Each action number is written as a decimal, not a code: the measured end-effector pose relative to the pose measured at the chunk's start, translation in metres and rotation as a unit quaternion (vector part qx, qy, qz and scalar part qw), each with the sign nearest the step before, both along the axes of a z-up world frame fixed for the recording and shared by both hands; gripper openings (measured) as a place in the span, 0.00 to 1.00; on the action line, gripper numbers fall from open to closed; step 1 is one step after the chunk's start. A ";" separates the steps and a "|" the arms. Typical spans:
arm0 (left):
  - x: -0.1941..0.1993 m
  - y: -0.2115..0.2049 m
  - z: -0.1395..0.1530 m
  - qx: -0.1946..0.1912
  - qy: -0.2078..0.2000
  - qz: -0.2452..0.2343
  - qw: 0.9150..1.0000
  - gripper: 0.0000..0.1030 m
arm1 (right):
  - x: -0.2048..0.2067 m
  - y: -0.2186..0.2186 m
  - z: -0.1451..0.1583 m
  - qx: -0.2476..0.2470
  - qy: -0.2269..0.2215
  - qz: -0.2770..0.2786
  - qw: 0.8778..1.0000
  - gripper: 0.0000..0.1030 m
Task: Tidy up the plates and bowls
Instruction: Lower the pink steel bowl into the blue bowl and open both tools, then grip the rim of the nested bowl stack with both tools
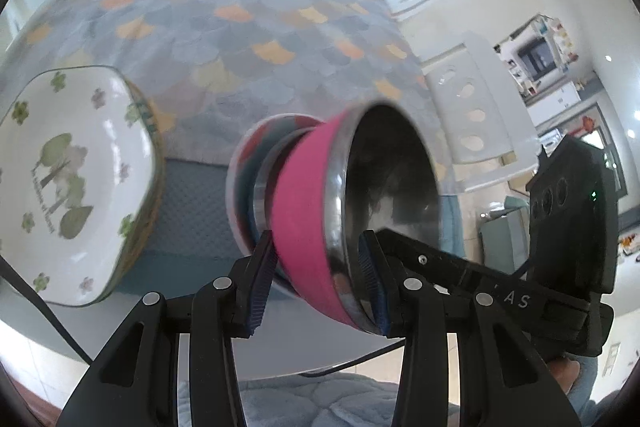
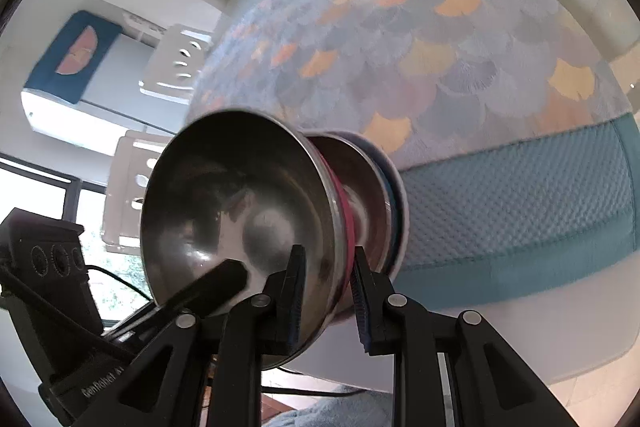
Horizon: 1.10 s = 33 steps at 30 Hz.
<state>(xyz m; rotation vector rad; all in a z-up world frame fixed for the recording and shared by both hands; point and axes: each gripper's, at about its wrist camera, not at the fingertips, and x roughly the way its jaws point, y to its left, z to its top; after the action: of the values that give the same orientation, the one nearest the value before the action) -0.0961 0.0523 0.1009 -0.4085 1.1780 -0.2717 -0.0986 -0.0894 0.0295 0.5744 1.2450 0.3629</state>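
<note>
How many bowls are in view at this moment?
2, perhaps more hidden: the pink steel bowl, gripped at its rim by both the left gripper and right gripper, and a blue-patterned bowl beneath it.

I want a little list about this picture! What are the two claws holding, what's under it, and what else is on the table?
held thing: pink steel bowl
left gripper: shut on the bowl's rim
right gripper: shut on the same bowl's rim
underneath: another steel bowl, then a dark blue bowl
beside it: flowery square plate
table cover: scale-pattern tablecloth
</note>
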 end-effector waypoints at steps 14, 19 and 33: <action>-0.006 0.028 0.019 0.081 -0.010 0.055 0.995 0.39 | 0.000 -0.011 0.025 -0.088 -0.040 -0.022 0.995 0.53; -0.001 0.020 0.032 0.122 -0.017 0.046 0.991 0.41 | 0.005 -0.008 0.032 -0.096 -0.058 -0.018 0.994 0.53; 0.014 0.007 0.001 0.118 0.041 0.009 0.992 0.59 | 0.019 -0.010 0.005 -0.060 -0.006 -0.012 0.998 0.68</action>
<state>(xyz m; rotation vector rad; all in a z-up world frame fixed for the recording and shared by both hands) -0.0824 0.0597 0.1021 -0.2239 1.2710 -0.0975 -0.0792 -0.0996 0.0341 0.4829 1.2388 0.2682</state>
